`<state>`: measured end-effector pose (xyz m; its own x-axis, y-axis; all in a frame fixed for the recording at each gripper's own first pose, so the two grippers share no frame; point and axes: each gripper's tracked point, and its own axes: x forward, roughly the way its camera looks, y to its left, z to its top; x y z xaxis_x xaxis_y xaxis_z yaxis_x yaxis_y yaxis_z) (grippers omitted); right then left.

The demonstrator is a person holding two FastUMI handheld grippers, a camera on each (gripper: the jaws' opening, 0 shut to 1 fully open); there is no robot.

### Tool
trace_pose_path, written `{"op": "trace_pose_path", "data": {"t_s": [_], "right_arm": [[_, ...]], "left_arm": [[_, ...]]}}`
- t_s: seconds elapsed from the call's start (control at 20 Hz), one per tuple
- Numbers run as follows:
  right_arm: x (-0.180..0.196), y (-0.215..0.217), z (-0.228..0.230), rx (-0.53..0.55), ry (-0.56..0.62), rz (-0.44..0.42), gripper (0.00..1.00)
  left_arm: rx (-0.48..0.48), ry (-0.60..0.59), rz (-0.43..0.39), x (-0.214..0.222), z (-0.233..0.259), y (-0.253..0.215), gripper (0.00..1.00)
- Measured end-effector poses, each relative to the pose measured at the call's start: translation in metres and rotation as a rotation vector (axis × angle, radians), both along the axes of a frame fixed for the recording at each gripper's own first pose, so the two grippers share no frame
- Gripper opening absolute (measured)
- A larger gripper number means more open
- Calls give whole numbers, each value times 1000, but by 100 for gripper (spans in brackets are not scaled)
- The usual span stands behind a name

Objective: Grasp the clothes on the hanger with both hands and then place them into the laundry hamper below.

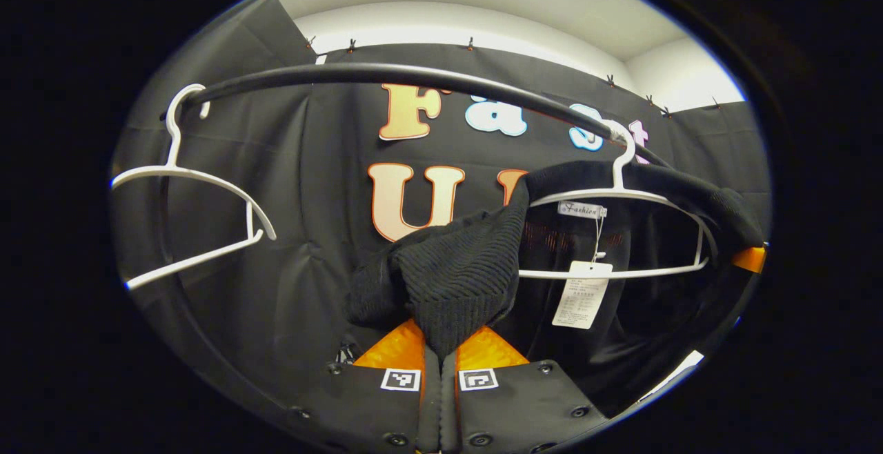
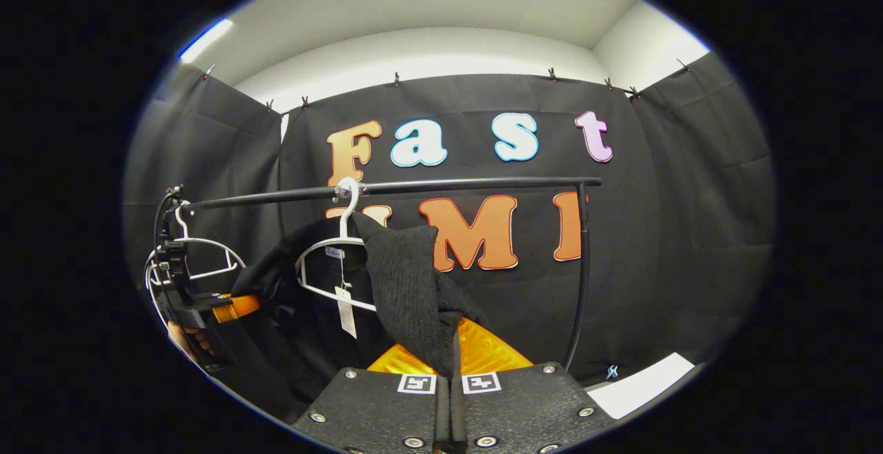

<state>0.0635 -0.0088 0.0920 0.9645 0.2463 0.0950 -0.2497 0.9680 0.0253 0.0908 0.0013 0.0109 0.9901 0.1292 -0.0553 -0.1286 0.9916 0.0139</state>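
Observation:
A black knit garment [image 1: 455,268] hangs on a white hanger [image 1: 621,195] hooked over the black rail [image 1: 414,74]. A white paper tag [image 1: 581,295] dangles inside its neck. My left gripper [image 1: 439,343] is shut on a bunched fold of the garment's near shoulder, pulled off the hanger's end. In the right gripper view, my right gripper [image 2: 452,343] is shut on the other shoulder of the garment [image 2: 407,288], below the hanger [image 2: 331,243]. The left gripper [image 2: 231,308], held by a hand, shows at the far left against the cloth.
An empty white hanger [image 1: 193,185] hangs farther along the rail [image 2: 469,183], seen also as the bare hanger [image 2: 200,247] behind the left gripper. The rail's upright post [image 2: 583,274] stands at the right. A pale floor strip [image 2: 641,385] lies low right.

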Motion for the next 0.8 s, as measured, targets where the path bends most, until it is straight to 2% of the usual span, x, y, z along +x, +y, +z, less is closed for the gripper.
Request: {"op": "trace_pose_path", "data": {"t_s": [0.25,0.3,0.55,0.6,0.65,0.8], "right_arm": [[3,-15,13,3,-19,-65,0],[4,-19,16,6,-21,-79,0],[12,-32,26,-2,-37,-170,0],[15,-35,26,-1,-36,-187,7],[19,-37,25,4,-34,-204,0],[24,-48,28,6,-44,-258,0]], "left_arm": [[55,-21,1,6,17,11,9],[60,-24,-3,10,20,14,6],[47,-55,-25,28,32,36,7],[49,-56,-29,30,32,41,6],[52,-61,-31,34,33,46,9],[69,-78,-38,48,36,57,6]]}}
